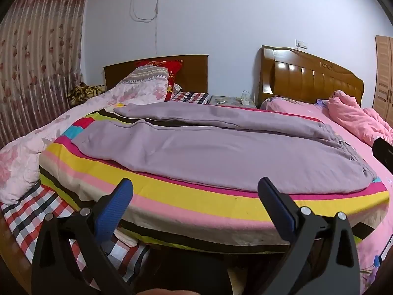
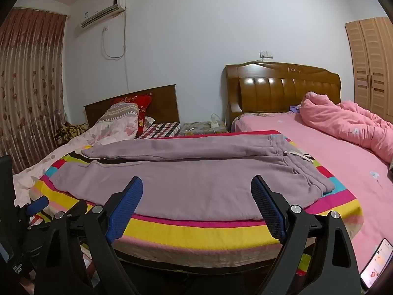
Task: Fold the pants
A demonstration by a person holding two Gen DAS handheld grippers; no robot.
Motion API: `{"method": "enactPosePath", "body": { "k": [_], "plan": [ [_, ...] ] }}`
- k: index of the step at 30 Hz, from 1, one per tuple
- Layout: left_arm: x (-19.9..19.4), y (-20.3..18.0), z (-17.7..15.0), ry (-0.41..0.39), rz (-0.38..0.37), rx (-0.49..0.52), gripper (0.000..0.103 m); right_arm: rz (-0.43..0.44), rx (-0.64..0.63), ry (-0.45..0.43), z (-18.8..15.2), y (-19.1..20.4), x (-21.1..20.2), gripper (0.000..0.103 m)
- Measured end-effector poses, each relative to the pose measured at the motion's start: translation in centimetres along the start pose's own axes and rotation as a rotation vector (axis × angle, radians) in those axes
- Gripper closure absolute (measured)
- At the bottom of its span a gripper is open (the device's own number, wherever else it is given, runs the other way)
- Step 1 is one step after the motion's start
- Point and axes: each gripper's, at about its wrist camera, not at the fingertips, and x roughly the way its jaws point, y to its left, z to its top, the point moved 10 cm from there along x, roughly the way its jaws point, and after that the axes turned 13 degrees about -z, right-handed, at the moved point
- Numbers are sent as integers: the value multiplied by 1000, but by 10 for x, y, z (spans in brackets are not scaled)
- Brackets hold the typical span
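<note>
Left gripper (image 1: 195, 186): jaws spread wide, nothing between the blue pads, hanging just short of the near edge of the striped blanket (image 1: 196, 204). Right gripper (image 2: 196, 186): also wide apart and empty, poised over the near hem of the pants (image 2: 186, 184), not touching as far as can be told.

Pants laid flat and lengthwise across the blanket, mauve, both legs running toward nine o'clock, waistband with its drawstring at three o'clock. A dark gap between the two legs, so not yet folded leg over leg. Judged from this: spread out and smoothed, no fold made; the lengthwise fold and the crosswise folds all left to do.

Beneath, bright bands of yellow, pink, magenta and brown, draped over the bed corner. At three o'clock, a pink sheet (image 2: 343, 172), with a rumpled pink quilt (image 2: 348, 123) at two o'clock. Phone (image 2: 375, 263) lit at four o'clock. At twelve to one o'clock, a carved wooden headboard (image 2: 282, 91); at ten o'clock a second bed with a red pillow (image 2: 137, 108). Floral curtain (image 2: 27, 86) at nine o'clock, air conditioner (image 2: 103, 12) at eleven, wardrobe (image 2: 371, 66) far at two.
</note>
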Motion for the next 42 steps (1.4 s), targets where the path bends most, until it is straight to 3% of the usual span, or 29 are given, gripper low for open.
{"method": "enactPosePath", "body": {
  "k": [42],
  "plan": [
    [8, 4, -10, 43, -25, 5, 1, 7, 3, 48, -13, -1, 6, 16]
  ]
}}
